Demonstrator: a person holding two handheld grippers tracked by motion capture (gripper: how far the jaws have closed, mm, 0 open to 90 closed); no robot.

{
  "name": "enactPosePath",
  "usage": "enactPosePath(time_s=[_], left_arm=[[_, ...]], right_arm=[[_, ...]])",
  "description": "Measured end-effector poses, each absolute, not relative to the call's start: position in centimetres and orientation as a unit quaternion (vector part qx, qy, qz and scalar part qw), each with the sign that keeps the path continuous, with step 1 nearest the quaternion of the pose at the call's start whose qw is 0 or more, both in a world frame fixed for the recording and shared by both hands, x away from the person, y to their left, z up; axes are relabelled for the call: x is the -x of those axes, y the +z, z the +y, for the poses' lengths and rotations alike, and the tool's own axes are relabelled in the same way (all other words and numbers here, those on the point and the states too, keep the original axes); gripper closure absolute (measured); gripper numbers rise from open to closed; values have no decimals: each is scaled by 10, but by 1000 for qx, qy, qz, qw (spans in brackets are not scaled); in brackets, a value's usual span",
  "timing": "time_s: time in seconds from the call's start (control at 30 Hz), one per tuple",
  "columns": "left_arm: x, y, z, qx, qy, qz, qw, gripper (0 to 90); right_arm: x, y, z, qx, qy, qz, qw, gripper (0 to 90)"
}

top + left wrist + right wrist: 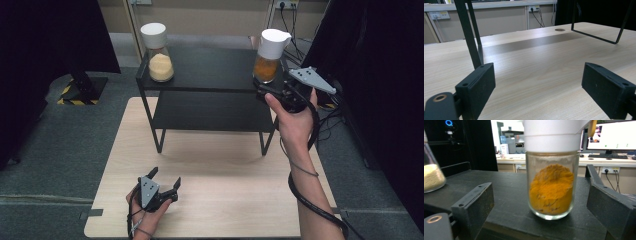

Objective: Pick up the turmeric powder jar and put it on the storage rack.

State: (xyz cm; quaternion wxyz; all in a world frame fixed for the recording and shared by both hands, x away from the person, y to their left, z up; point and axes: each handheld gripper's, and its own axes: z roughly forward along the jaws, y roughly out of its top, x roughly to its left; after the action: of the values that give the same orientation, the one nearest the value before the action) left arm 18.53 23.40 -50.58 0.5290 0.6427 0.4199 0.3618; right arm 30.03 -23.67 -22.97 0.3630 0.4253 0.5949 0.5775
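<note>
At the right front corner of the black shelf, on its top board, stands the jar of orange powder, close to both the front edge and the right-hand edge. The right gripper is held just in front of that jar, level with the top board; its jaws are spread wide, one on either side of the jar's line, and in the right gripper view neither black pad touches the glass, so nothing is gripped. Open board lies behind and to the left of the jar. The jar is clear glass with a white spouted lid, roughly half full of orange powder banked higher toward one side. A second jar, white-capped and holding pale yellow grains in its lower part, stands at the left front corner of the same shelf, well apart from the first, with bare black board between them. The lower board of the shelf carries nothing visible. In front of the shelf, the wooden table is bare; the left gripper rests low near the table's front left edge, jaws wide apart and empty, pointing toward the shelf's thin legs.
</note>
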Motion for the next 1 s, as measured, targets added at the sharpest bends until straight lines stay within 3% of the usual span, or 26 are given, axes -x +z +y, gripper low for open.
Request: enactPosePath(time_s=[1.0], left_arm=[[-184, -506, 233, -643, 365, 419, 527, 114]], right_arm=[[-269, -256, -249, -390, 600, 611, 338, 78]])
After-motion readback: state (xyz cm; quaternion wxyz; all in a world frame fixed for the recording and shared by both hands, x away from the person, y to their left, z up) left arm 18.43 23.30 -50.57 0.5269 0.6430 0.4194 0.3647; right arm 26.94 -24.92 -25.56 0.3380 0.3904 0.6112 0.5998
